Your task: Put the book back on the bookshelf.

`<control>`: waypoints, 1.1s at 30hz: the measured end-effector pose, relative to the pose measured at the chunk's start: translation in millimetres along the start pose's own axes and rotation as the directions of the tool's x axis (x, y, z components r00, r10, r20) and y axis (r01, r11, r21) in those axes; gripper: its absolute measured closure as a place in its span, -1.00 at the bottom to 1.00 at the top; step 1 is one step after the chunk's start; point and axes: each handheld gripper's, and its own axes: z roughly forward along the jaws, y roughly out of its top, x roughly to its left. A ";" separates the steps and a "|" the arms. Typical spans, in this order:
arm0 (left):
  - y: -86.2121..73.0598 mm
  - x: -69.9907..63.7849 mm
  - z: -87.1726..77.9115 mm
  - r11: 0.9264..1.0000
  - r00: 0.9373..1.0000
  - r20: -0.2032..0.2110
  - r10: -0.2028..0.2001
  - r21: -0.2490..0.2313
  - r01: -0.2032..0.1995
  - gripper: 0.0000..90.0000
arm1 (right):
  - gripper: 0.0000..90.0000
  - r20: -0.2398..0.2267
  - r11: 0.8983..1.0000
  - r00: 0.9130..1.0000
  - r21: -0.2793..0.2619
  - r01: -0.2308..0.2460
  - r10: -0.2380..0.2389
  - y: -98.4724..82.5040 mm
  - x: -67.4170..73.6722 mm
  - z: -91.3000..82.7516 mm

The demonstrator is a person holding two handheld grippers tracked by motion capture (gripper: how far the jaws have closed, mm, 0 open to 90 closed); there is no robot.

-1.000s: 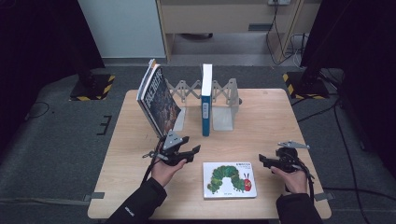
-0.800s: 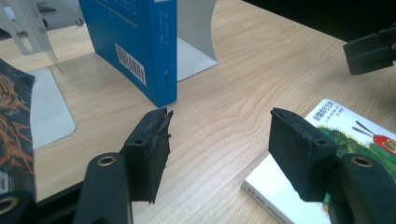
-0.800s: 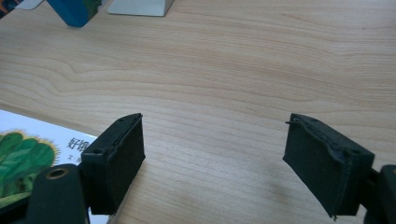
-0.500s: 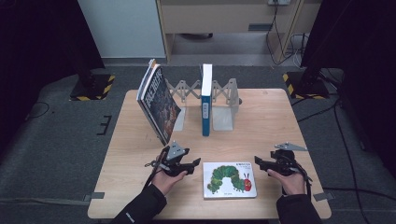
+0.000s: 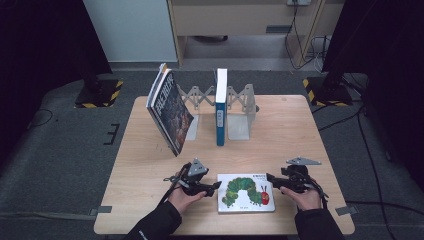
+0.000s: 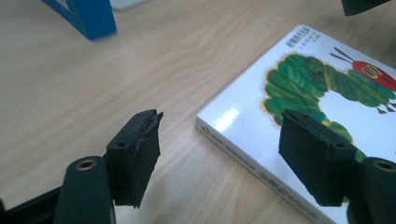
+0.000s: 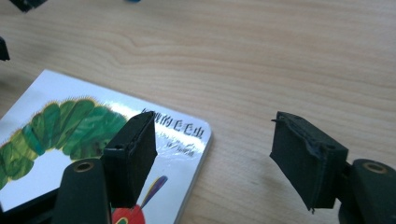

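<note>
the left gripper (image 5: pixel 216 185) sits low at the left edge of the picture book (image 5: pixel 246 192), which lies flat near the front edge of the table (image 5: pixel 150 165), between the two hands. in the left gripper view its jaws stand apart and have just been opening; one is over bare wood, the other over the book's cover, with the book's corner between them, and neither pad presses on it. the right gripper (image 5: pixel 270 179) is at the book's right edge. in the right gripper view its jaws are apart too but have just been closing; one hangs over the cover by the printed title, the other over the table, and the book's corner lies between them unpressed.

both gripper views cut the book off, so only part of the green caterpillar shows in each. whether the pads over the cover touch it is hard to tell. the person's sleeves run off the bottom of the high view.

further back, well apart from the hands, a blue book (image 5: pixel 220 112) stands upright in a folding metal book rack (image 5: pixel 240 107). a dark-covered book (image 5: pixel 170 114) leans tilted at the rack's left end and hides that part of it. nothing lies between the grippers and the picture book.
</note>
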 end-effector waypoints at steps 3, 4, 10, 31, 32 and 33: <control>-2.7 -1.7 3.5 1.000 1.000 -0.003 0.014 0.019 -0.014 -0.40 | -0.33 0.002 1.000 1.000 0.018 0.010 -0.010 -1.8 3.9 2.3; -3.5 -2.4 4.5 1.000 1.000 -0.001 0.011 0.024 -0.011 -0.40 | -0.33 0.001 1.000 1.000 0.024 0.005 -0.005 -2.3 4.8 2.4; -7.5 -5.8 10.3 0.999 1.000 0.008 0.018 0.043 -0.019 -0.42 | -0.33 -0.002 0.997 1.000 0.070 -0.010 0.011 -7.2 9.7 4.2; -15.0 -4.4 17.3 0.998 0.999 0.019 -0.047 0.035 0.047 -0.92 | -0.27 -0.035 0.994 0.999 0.102 0.030 -0.026 -12.2 18.8 10.2; -15.0 -4.5 17.4 0.998 0.999 0.020 -0.045 0.037 0.044 -0.94 | -0.26 -0.037 0.994 0.999 0.102 0.036 -0.033 -12.7 19.1 10.2; -14.9 -4.8 17.6 0.998 0.999 0.020 -0.044 0.038 0.043 -0.95 | -0.25 -0.036 0.994 0.998 0.101 0.048 -0.044 -13.0 18.9 10.5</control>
